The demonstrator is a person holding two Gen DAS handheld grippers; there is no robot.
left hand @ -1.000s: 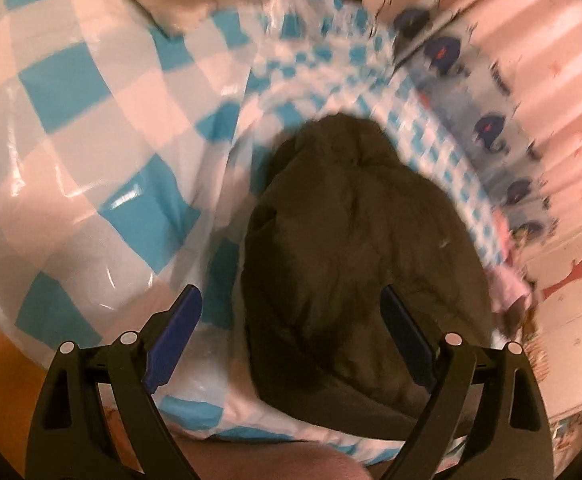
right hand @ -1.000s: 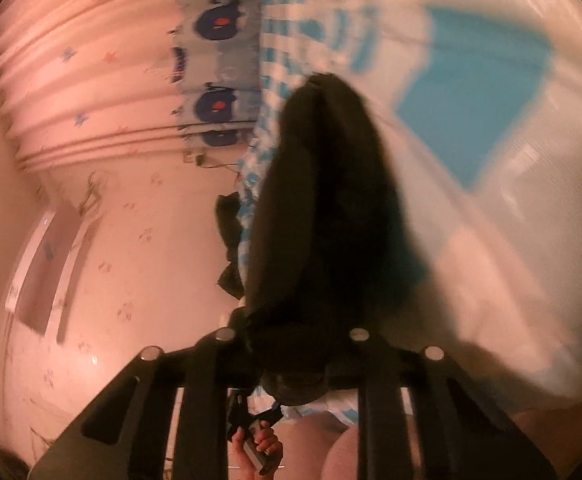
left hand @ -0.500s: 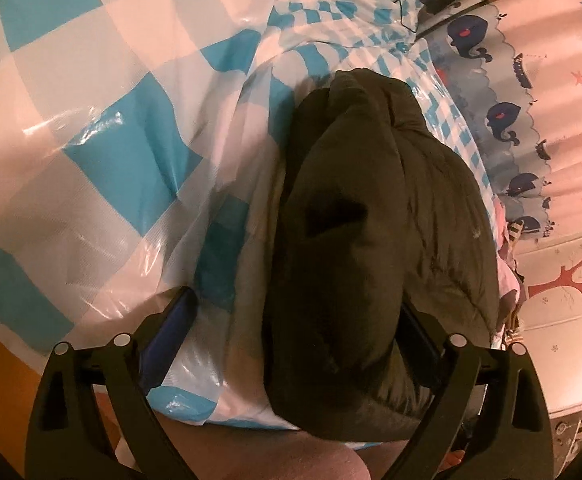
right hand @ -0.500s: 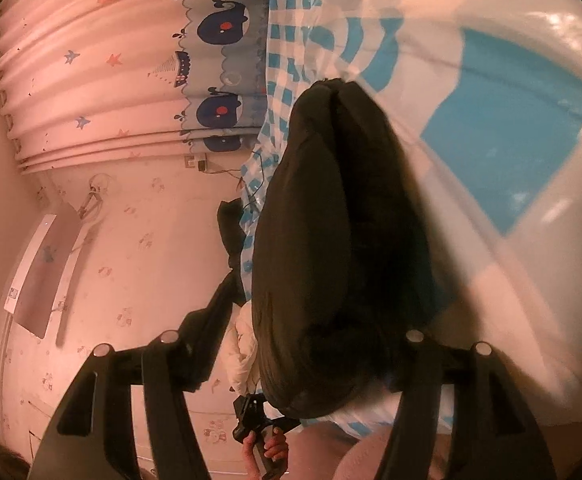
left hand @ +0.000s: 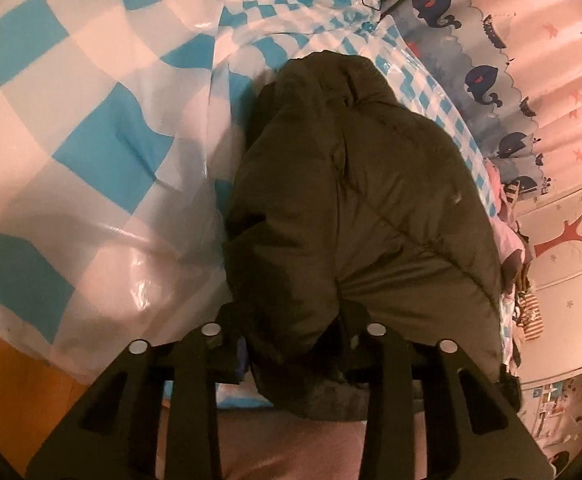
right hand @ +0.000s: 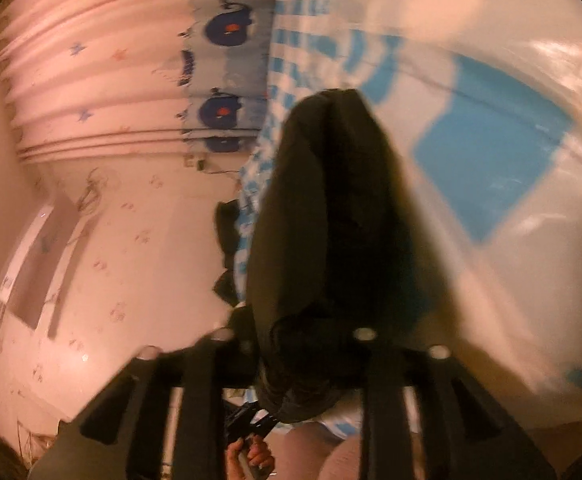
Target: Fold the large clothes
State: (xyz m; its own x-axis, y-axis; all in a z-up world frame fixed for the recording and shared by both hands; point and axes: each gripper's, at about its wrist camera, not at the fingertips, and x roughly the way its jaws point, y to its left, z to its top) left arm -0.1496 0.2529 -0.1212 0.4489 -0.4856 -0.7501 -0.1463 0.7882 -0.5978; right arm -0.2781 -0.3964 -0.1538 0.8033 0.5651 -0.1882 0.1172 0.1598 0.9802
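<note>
A dark olive padded jacket (left hand: 355, 200) lies bunched lengthwise on a blue-and-white checked plastic sheet (left hand: 91, 128). My left gripper (left hand: 295, 344) is shut on the jacket's near edge, with fabric bulging over the jaws. In the right wrist view the same jacket (right hand: 323, 216) rises as a dark ridge. My right gripper (right hand: 303, 356) is shut on its near end, the fingertips buried in cloth. That view is blurred.
A whale-print curtain (left hand: 491, 76) and pink pleated drape (left hand: 563, 40) hang beyond the sheet's far right. Other clothes (left hand: 511, 240) are piled by the patterned wall. Orange floor (left hand: 7, 384) shows at the near left. My other hand (right hand: 251, 452) shows below.
Both grippers were open around the jacket half a second ago. Both have now closed on its near edge. The left view has drawn in closer over the jacket.
</note>
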